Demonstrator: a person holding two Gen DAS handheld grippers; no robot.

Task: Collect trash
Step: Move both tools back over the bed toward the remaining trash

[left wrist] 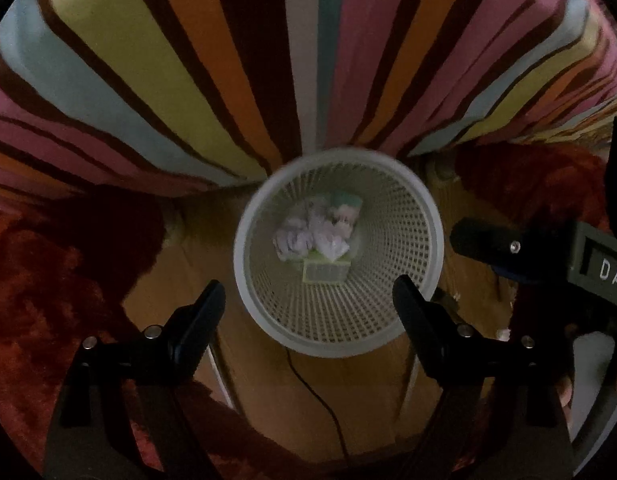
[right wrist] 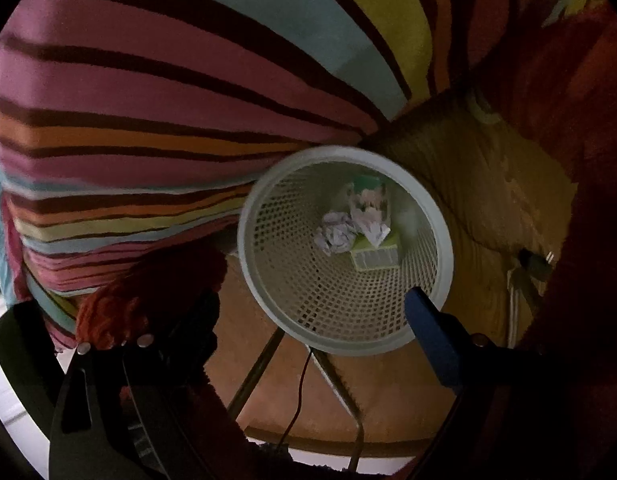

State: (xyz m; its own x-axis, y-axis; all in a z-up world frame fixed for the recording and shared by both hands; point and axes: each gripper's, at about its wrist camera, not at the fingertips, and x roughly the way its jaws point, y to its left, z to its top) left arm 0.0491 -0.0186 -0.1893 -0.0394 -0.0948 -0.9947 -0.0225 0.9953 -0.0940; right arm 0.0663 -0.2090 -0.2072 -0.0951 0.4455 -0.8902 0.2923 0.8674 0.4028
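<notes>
A white mesh wastebasket [left wrist: 412, 236] stands on the floor beside a striped bedspread. Inside lie crumpled paper balls [left wrist: 304, 236] and a small green box [left wrist: 324, 272]. My left gripper [left wrist: 308, 296] hangs straight above the basket, its black jaws wide apart and empty. In the right wrist view the same wastebasket [right wrist: 428, 272] holds the crumpled paper [right wrist: 336, 234] and the green box [right wrist: 374, 258]. My right gripper [right wrist: 312, 304] is above its near rim, open, with nothing between the blue pad and the dark one.
The striped bedspread [left wrist: 188, 80] fills the far side. A red shaggy rug [left wrist: 40, 280] lies at the left and right. A thin cable [left wrist: 320, 404] runs over the wooden floor [left wrist: 276, 400]. The other gripper's body [left wrist: 548, 256] shows at the right edge. Metal legs [right wrist: 260, 368] cross below the basket.
</notes>
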